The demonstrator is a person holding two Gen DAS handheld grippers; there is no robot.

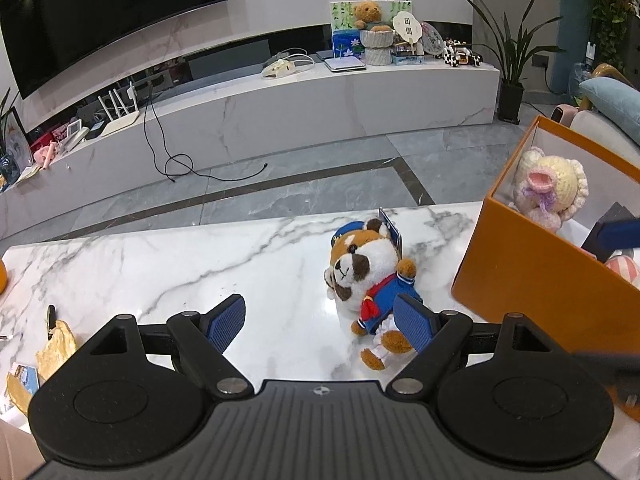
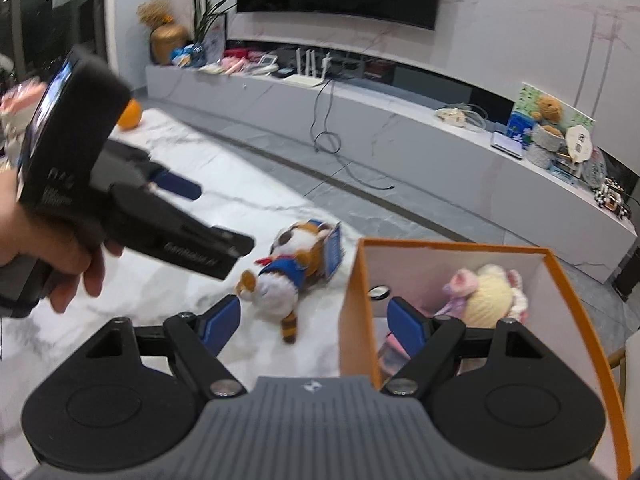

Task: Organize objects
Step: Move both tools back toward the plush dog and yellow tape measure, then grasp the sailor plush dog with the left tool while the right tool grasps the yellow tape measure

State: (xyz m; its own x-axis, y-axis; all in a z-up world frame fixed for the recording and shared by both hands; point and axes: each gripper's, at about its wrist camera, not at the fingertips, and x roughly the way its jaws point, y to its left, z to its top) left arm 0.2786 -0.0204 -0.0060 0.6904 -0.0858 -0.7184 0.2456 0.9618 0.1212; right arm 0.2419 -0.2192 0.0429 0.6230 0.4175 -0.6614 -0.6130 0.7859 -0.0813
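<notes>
A plush dog in a blue sailor suit (image 1: 366,276) lies on the white marble table (image 1: 180,272), just left of an orange box (image 1: 532,280). My left gripper (image 1: 320,320) is open and empty, with the plush just beyond its right finger. A cream and pink crocheted doll (image 1: 552,188) lies inside the box. In the right wrist view my right gripper (image 2: 314,320) is open and empty, straddling the box's left wall (image 2: 356,312); the plush (image 2: 288,276) lies ahead and the doll (image 2: 488,288) is in the box. The left gripper (image 2: 120,200) shows at left, hand-held.
An orange fruit (image 2: 130,114) sits at the table's far left end. Crumpled gold paper (image 1: 56,346) and a pen (image 1: 51,316) lie at the table's left. A striped pink item (image 1: 624,268) is in the box. A TV bench (image 1: 280,96) stands across the floor.
</notes>
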